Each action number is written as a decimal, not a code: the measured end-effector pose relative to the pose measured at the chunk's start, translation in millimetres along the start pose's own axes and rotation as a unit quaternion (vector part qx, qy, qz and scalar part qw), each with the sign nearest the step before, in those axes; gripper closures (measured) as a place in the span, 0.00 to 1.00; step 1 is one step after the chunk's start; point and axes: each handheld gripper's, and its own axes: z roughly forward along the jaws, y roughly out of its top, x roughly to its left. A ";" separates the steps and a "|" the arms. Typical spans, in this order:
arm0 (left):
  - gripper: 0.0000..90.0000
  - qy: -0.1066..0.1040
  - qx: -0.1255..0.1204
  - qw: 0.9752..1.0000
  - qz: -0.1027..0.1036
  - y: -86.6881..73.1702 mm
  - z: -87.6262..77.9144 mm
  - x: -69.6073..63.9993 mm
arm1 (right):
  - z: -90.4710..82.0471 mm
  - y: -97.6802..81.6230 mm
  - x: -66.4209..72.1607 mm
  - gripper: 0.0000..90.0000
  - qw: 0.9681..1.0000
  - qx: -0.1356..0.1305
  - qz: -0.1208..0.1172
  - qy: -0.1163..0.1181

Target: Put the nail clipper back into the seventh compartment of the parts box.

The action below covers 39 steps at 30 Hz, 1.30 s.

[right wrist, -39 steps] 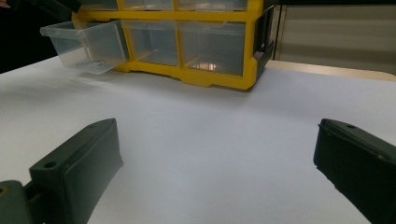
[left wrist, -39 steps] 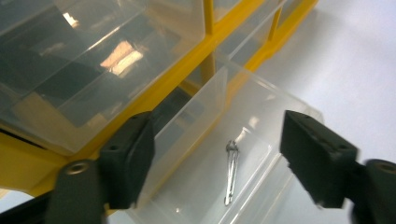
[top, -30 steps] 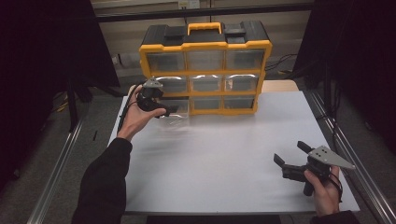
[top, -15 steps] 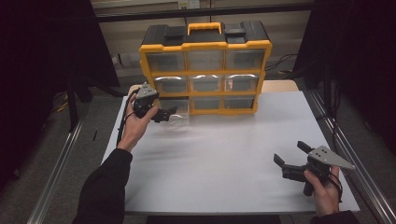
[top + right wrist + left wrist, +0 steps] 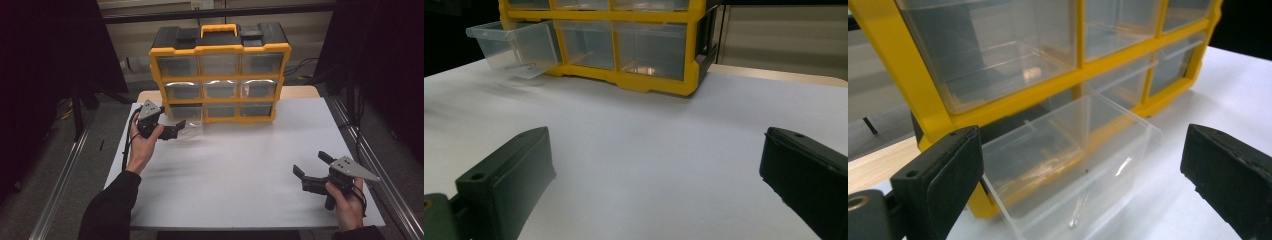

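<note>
Clear plastic drawer (image 5: 1068, 165), bottom-left bay of yellow organizer (image 5: 220, 75), sitting pulled partway out at roughly 10 o'clock on white table (image 5: 240, 165). Looking thin-walled, light, slick; likely flexing or cracking under hard pinch, sliding easily on its rails. Best taking at front lip or front wall, gently. Left gripper (image 5: 176, 129) hovering just before drawer front, jaws spread wide, holding nothing. Right gripper (image 5: 312, 170) idling at 4 o'clock, well apart, jaws likewise wide and empty.
</note>
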 end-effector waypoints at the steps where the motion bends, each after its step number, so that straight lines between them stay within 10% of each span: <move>1: 0.04 -0.005 -0.002 1.000 0.001 -1.4 -0.6 -0.8 | 0.2 0.0 0.1 0.00 1.000 0.000 0.000 -0.001; 39: 0.03 -0.033 -0.008 0.999 -0.035 -61.7 -36.7 -43.4 | 2.1 0.5 1.3 0.00 1.000 0.005 -0.001 0.001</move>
